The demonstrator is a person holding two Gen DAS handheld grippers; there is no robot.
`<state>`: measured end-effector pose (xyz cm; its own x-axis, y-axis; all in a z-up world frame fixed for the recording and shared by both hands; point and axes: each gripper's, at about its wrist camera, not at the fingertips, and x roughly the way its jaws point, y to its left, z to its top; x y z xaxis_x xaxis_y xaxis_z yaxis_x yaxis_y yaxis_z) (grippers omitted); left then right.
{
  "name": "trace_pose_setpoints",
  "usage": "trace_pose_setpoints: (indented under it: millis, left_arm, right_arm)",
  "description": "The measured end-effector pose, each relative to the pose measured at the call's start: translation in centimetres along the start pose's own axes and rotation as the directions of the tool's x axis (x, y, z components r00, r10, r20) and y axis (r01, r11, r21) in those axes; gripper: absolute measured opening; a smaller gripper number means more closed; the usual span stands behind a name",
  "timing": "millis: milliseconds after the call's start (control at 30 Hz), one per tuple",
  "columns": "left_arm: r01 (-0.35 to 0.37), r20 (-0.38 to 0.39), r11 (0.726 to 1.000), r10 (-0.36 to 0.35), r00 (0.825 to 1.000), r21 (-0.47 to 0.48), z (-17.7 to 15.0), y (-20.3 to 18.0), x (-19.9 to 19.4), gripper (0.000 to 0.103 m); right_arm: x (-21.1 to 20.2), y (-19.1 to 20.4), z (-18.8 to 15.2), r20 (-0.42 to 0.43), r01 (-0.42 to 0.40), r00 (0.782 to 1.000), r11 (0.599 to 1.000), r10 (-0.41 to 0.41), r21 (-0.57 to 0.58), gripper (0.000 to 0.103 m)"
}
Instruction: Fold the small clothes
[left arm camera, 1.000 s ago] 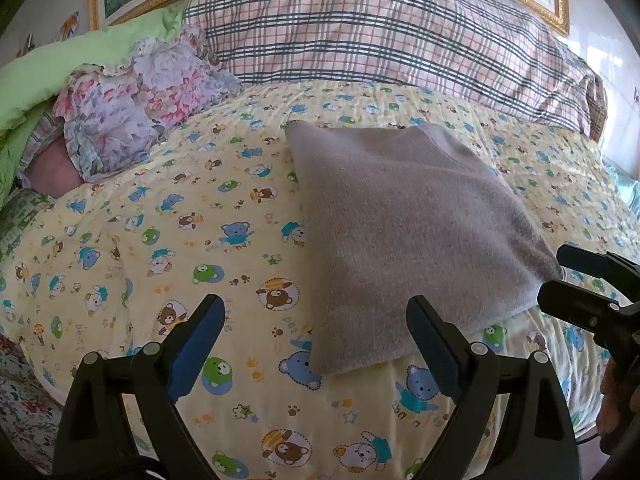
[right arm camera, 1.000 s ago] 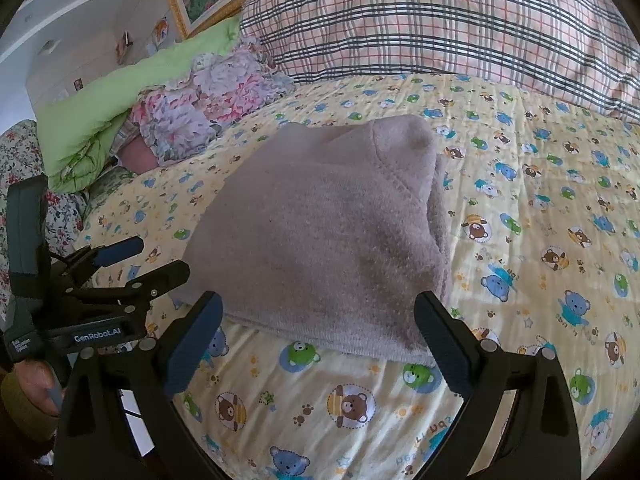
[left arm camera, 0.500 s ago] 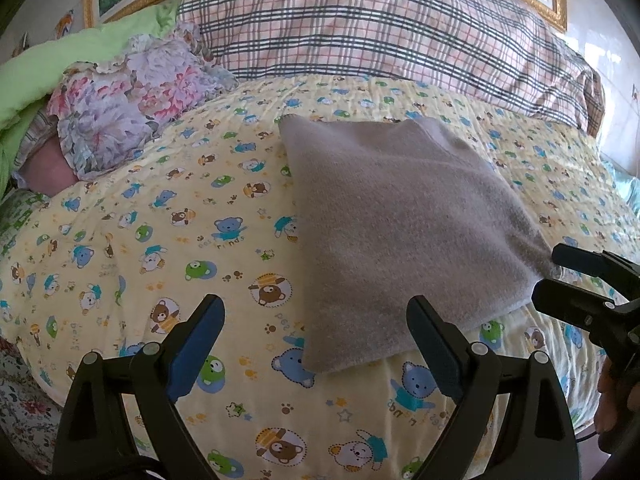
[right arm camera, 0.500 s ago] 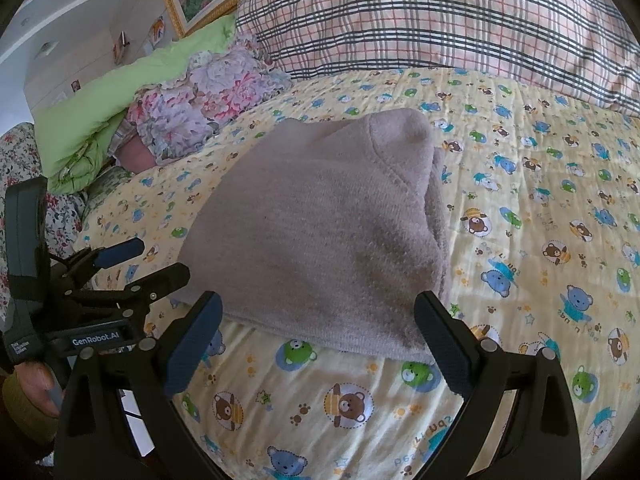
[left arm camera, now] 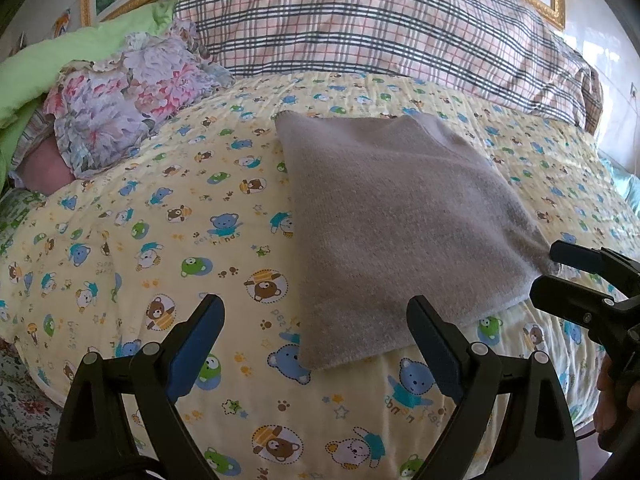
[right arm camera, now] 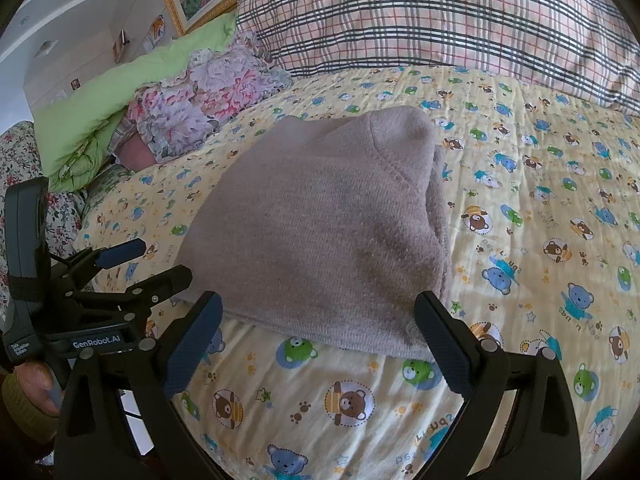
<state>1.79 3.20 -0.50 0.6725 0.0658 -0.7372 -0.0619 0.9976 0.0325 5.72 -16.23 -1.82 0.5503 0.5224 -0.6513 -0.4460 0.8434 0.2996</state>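
Both your grippers hang with jaws spread wide, holding nothing: your left gripper [left arm camera: 316,320] sits off the near left corner of the folded grey cloth [left arm camera: 400,216], your right gripper [right arm camera: 318,318] just short of its near edge. That cloth lies flat on the yellow bear-print sheet [left arm camera: 160,240], near the middle of the bed, folded layers showing along its right side. Behind it a plaid pillow [left arm camera: 360,28] spans the headboard; a floral pillow [left arm camera: 132,92] lies left, against green bedding [right arm camera: 132,84]
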Motion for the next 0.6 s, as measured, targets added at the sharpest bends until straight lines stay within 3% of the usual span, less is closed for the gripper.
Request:
trace_pose_setpoints:
  millis: [600]
  left_arm:
    - [0.006, -0.002, 1.0, -0.006, 1.0, 0.0, 0.02, -0.01, 0.09, 0.093]
  right_arm:
    - [0.04, -0.03, -0.01, -0.002, 0.001, 1.0, 1.0, -0.001, 0.001, 0.097]
